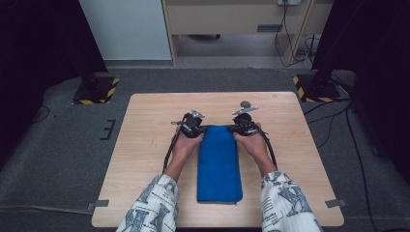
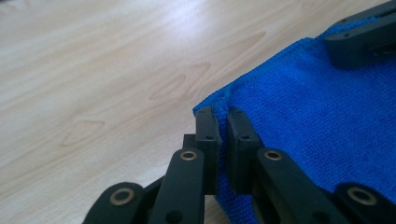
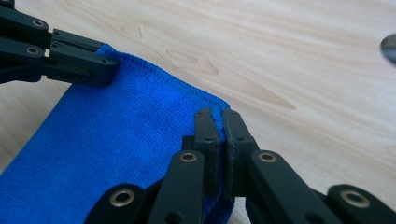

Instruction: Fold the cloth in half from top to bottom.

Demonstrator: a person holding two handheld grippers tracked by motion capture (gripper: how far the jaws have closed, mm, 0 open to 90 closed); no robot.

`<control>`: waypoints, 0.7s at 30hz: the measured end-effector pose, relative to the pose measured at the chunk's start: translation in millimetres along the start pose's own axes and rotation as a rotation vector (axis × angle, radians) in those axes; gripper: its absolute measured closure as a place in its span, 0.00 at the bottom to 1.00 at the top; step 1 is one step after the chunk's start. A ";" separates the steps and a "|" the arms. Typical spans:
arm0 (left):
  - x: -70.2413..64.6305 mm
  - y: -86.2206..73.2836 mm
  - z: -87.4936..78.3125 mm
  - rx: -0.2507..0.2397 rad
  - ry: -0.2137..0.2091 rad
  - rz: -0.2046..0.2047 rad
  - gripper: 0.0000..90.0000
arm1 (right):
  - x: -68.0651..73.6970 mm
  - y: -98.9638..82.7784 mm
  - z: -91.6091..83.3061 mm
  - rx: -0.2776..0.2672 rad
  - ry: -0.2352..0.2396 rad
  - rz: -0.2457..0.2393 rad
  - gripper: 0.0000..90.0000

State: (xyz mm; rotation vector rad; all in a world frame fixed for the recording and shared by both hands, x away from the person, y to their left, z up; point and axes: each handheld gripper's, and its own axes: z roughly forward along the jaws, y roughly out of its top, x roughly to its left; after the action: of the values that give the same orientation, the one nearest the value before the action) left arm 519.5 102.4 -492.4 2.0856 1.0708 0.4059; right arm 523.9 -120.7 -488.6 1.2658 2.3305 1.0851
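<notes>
No readable text, label, brand or number anywhere. Sleeves point(image 1: 150, 205) near table point(image 1: 145, 125) front edge carry letter-like print, too blurred to read. Yellow-black hazard stripes on stand bases point(image 1: 94, 91) beyond table's far corners.

A folded towel point(image 1: 219, 164) lies lengthwise on the middle of the table point(image 1: 145, 145), its near end at the table's near edge. The left gripper point(image 1: 193, 126) clamps its far left corner, the right gripper point(image 1: 240, 126) its far right corner.
</notes>
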 end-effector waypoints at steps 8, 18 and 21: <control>-0.4 13.4 -17.6 -0.056 0.015 0.002 0.95 | 3.8 14.4 -16.3 -0.042 0.003 -0.012 0.96; -0.6 23.4 -36.0 -0.099 0.024 0.005 0.95 | 11.5 27.4 -34.4 -0.090 0.002 -0.037 0.96; 0.5 26.8 -37.1 -0.110 0.023 0.005 0.95 | 12.8 30.4 -35.2 -0.091 -0.003 -0.045 0.96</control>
State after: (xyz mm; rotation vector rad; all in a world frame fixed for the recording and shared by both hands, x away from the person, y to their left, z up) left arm 513.8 110.3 -447.6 1.9915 1.0333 0.4820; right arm 515.4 -117.2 -441.3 1.1763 2.2688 1.1598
